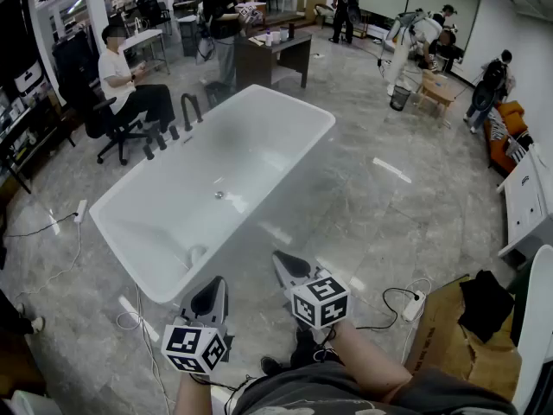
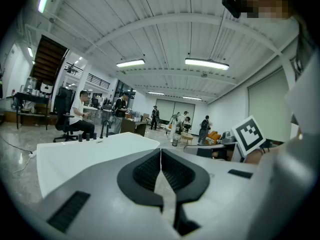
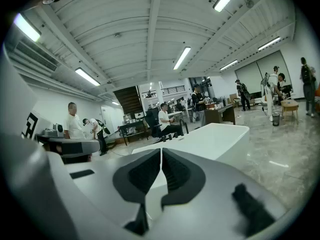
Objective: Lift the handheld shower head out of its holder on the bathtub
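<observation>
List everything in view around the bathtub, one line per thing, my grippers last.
bathtub: one, white, middle of the floor
tap fittings: a curved spout and short uprights, black, on the tub's far left rim
seated person: one, white shirt, left of the tub
office chair: one, black, under that person
desk: one, dark brown, behind the tub
standing people: several, dark or white clothes, far end of the room
sofa: one, orange, far right
power strip: one, white, floor at lower right
cardboard box: one, brown, lower right
black cloth: one, on the box
left gripper: one, grey, shut and empty, by the tub's near corner
right gripper: one, grey, shut and empty, beside it
</observation>
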`<move>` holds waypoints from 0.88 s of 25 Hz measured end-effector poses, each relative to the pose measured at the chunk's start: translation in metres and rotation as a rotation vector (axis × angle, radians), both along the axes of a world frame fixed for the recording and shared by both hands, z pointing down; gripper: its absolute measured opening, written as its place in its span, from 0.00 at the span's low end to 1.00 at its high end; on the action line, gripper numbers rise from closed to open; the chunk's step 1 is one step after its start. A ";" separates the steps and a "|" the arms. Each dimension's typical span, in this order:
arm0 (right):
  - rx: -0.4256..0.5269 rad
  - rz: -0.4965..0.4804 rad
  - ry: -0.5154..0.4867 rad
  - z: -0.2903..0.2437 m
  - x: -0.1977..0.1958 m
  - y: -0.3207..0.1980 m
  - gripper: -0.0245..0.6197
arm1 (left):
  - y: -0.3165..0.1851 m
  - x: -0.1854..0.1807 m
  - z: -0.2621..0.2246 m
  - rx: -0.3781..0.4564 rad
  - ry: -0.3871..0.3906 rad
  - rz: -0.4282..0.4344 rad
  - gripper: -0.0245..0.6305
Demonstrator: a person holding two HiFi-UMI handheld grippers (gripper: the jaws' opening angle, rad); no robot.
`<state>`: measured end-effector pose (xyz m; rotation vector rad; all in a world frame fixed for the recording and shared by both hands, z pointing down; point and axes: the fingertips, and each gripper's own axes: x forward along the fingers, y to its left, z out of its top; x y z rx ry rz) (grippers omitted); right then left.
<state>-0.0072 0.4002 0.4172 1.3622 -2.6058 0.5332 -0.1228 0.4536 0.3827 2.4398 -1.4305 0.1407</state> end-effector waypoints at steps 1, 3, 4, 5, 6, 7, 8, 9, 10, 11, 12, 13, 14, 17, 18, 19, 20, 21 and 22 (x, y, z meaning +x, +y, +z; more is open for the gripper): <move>0.002 -0.002 0.004 -0.001 -0.001 0.001 0.09 | 0.001 -0.001 0.000 -0.001 0.002 -0.002 0.06; 0.006 -0.004 0.012 -0.002 -0.003 0.002 0.09 | 0.002 -0.003 0.001 -0.004 0.005 -0.007 0.06; 0.008 -0.002 0.015 -0.002 -0.003 0.003 0.09 | 0.003 -0.005 0.002 -0.007 0.007 -0.010 0.06; 0.010 0.001 0.019 -0.002 -0.003 0.004 0.09 | 0.004 -0.006 0.003 -0.010 0.009 -0.012 0.06; 0.011 0.003 0.022 -0.002 -0.003 0.005 0.09 | 0.005 -0.007 0.003 -0.012 0.011 -0.013 0.06; 0.011 0.003 0.025 -0.002 -0.004 0.007 0.09 | 0.006 -0.008 0.004 -0.014 0.013 -0.014 0.06; 0.011 0.002 0.028 -0.001 -0.005 0.008 0.09 | 0.007 -0.009 0.004 -0.014 0.014 -0.014 0.06; 0.012 0.000 0.032 -0.001 -0.005 0.009 0.09 | 0.007 -0.010 0.004 -0.014 0.015 -0.015 0.06; 0.014 -0.002 0.036 0.000 -0.006 0.009 0.09 | 0.007 -0.011 0.005 -0.013 0.016 -0.018 0.06; 0.015 -0.004 0.039 0.000 -0.008 0.010 0.09 | 0.007 -0.013 0.005 -0.014 0.018 -0.020 0.06; 0.014 -0.006 0.040 0.001 -0.009 0.011 0.09 | 0.008 -0.014 0.006 -0.015 0.020 -0.023 0.06; 0.011 -0.008 0.038 0.001 -0.011 0.012 0.09 | 0.009 -0.016 0.007 -0.018 0.022 -0.026 0.06; 0.008 -0.010 0.032 0.002 -0.013 0.014 0.09 | 0.010 -0.018 0.008 -0.021 0.025 -0.029 0.06; -0.005 -0.012 -0.021 0.000 -0.013 0.018 0.09 | 0.012 -0.019 0.010 -0.029 0.034 -0.033 0.06; -0.011 -0.009 -0.041 0.000 -0.011 0.019 0.09 | 0.012 -0.018 0.011 -0.032 0.036 -0.033 0.06; -0.015 -0.004 -0.058 -0.001 -0.008 0.018 0.09 | 0.011 -0.016 0.012 -0.035 0.038 -0.033 0.06; -0.013 -0.001 -0.070 -0.002 -0.004 0.016 0.09 | 0.010 -0.015 0.011 -0.035 0.038 -0.033 0.06; -0.008 -0.001 -0.078 -0.003 -0.001 0.014 0.09 | 0.008 -0.013 0.011 -0.034 0.037 -0.035 0.06; -0.002 -0.005 -0.080 -0.003 0.001 0.011 0.09 | 0.005 -0.012 0.009 -0.030 0.036 -0.037 0.06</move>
